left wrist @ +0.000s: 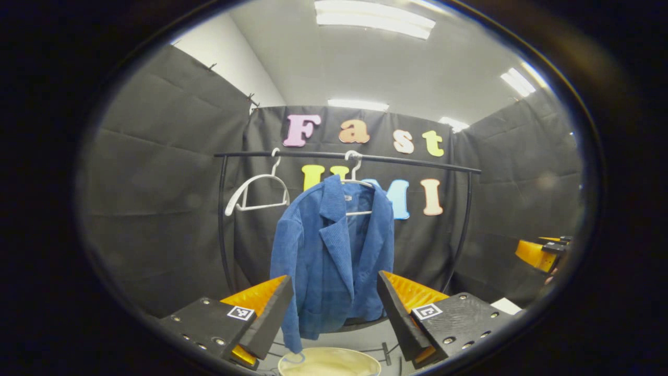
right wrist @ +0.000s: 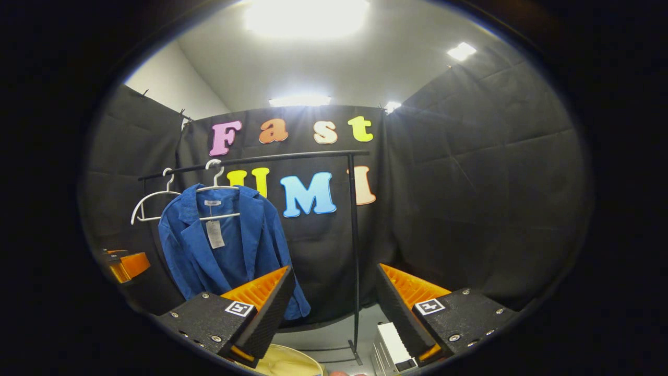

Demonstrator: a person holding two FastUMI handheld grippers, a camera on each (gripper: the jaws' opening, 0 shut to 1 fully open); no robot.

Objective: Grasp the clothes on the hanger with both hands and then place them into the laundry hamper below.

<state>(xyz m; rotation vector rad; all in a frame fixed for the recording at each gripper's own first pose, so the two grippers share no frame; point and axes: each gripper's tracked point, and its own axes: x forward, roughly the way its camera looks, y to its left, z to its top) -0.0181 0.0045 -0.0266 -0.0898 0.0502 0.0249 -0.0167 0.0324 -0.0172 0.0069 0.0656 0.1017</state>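
Nothing here is legible to me: the paper tag [right wrist: 214, 233] hanging inside the blue jacket [right wrist: 229, 245] and its small collar label [right wrist: 212, 202] are too small to read.

A blue jacket [left wrist: 334, 250] with a ribbed, corduroy-like weave is hanging on a white hanger [left wrist: 359, 184] near the middle of the black rail [left wrist: 365, 156]; a second white hanger [left wrist: 257, 194] is hanging bare toward the rail's left end. A pale tag [right wrist: 214, 233] is showing inside the collar. Below, the hamper [left wrist: 329, 361] is looking cream, possibly off-white. A white box [right wrist: 392, 342] is sitting by the rack's foot.
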